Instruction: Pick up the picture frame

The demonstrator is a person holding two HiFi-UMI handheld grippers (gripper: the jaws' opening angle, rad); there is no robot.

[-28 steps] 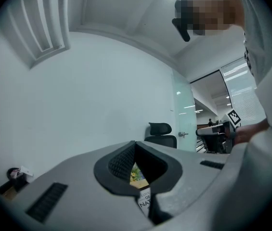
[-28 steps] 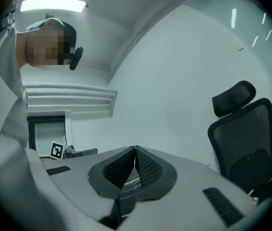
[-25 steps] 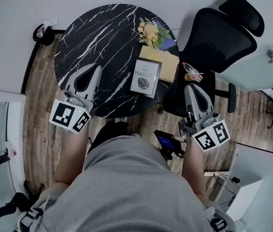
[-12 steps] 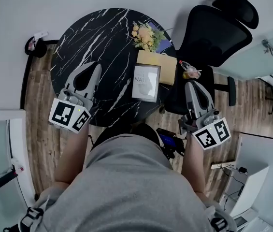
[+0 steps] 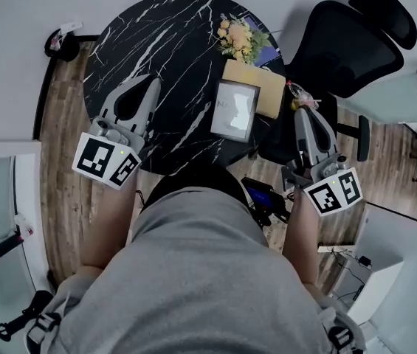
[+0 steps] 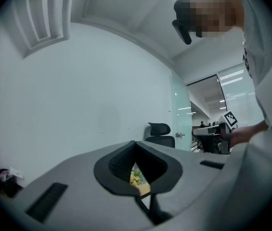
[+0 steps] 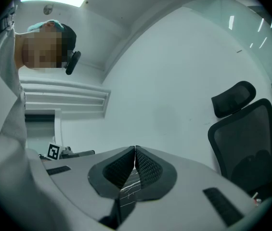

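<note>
The picture frame (image 5: 235, 110), white-bordered with a glare on its glass, lies flat on the right part of the round black marble table (image 5: 156, 43). A tan box (image 5: 256, 85) touches its far edge, and a small flower bunch (image 5: 240, 39) lies beyond that. My left gripper (image 5: 152, 83) hovers over the table to the left of the frame, shut and holding nothing. My right gripper (image 5: 302, 111) is off the table's right edge beside the frame, also shut and holding nothing. In the left gripper view the tips (image 6: 135, 142) meet, and the flowers (image 6: 136, 176) show below them. The right gripper view shows its tips (image 7: 135, 148) closed.
A black office chair (image 5: 341, 46) stands right of the table, just beyond my right gripper; a small bottle (image 5: 299, 99) lies on its seat. A dark device (image 5: 261, 200) sits on the wood floor below the table's edge. A white wall runs behind the table.
Both grippers have moved a little forward toward the far side of the table. The frame's print is now washed out by glare. Both stay shut.
</note>
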